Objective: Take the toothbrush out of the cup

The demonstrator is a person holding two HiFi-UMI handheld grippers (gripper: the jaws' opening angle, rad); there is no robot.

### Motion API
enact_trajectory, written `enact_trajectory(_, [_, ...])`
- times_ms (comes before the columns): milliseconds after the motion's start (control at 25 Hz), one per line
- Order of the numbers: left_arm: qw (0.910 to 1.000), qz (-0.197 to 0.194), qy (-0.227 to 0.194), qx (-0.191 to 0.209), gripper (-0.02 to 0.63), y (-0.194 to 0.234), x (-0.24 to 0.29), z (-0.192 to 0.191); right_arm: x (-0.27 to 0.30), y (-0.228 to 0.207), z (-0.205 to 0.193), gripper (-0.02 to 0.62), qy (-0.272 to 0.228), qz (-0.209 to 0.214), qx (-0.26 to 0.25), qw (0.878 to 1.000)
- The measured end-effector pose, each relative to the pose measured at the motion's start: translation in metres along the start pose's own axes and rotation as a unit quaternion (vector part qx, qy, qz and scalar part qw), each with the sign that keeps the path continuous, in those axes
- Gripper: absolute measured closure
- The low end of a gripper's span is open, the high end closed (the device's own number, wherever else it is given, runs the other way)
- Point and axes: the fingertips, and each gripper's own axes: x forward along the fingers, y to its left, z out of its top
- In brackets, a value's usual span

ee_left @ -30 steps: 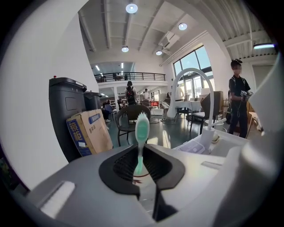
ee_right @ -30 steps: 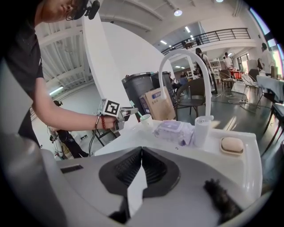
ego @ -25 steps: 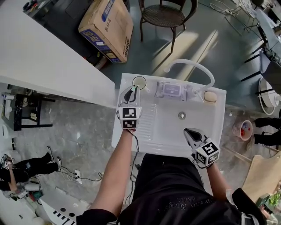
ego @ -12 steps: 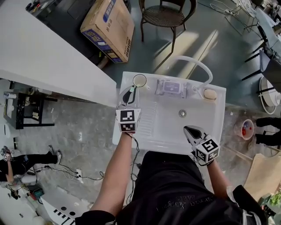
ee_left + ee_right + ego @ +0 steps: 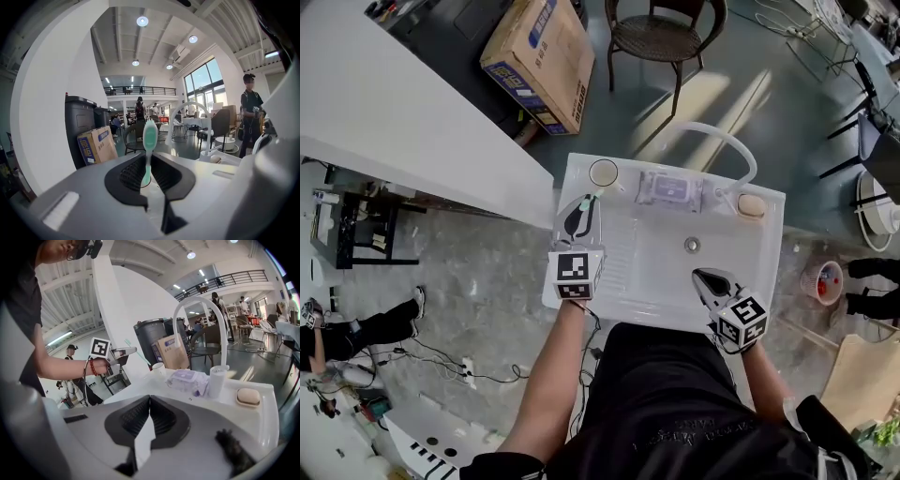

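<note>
A white cup [image 5: 603,172] stands on the far left corner of the white sink [image 5: 581,291]; the right gripper view shows it too [image 5: 158,367]. My left gripper [image 5: 581,214] hovers just in front of the cup, shut on the toothbrush's handle. The toothbrush [image 5: 150,133] rises upright from the jaws, its green head on top, and its tip [image 5: 597,197] is clear of the cup. From the right gripper view the left gripper [image 5: 123,351] hangs above the sink's left side. My right gripper [image 5: 705,278] is over the sink's near right edge, jaws closed with nothing between them [image 5: 149,401].
A curved white faucet [image 5: 712,141], a pack of wipes [image 5: 666,190] and a soap bar [image 5: 751,205] line the sink's back. A drain [image 5: 692,246] sits in the basin. A white counter [image 5: 394,122], cardboard box [image 5: 539,56] and chair [image 5: 661,33] stand beyond.
My left gripper has risen and drawn back from the cup with the toothbrush in it. The right gripper has stayed where it was.
</note>
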Motion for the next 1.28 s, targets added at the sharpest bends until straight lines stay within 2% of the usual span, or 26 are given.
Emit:
enact_trajectory(520, [0.9995,-0.002,-0.005,-0.030,0.563,-0.020,-0.032,-0.001,0.006,0.006,0.010,0.583,-0.001,0.014,-0.021,1.000])
enact_trajectory(720, [0.9986,-0.003,-0.004,-0.053,0.563,-0.027,-0.046,-0.006,0.007,0.003,0.011,0.583,-0.006,0.001,-0.029,1.000])
enact_trajectory(1280, [0.9989,-0.019,0.016,-0.040,0.563,-0.042,-0.074,-0.024,0.010,0.019,0.019,0.584,0.001,0.015,-0.059,0.998])
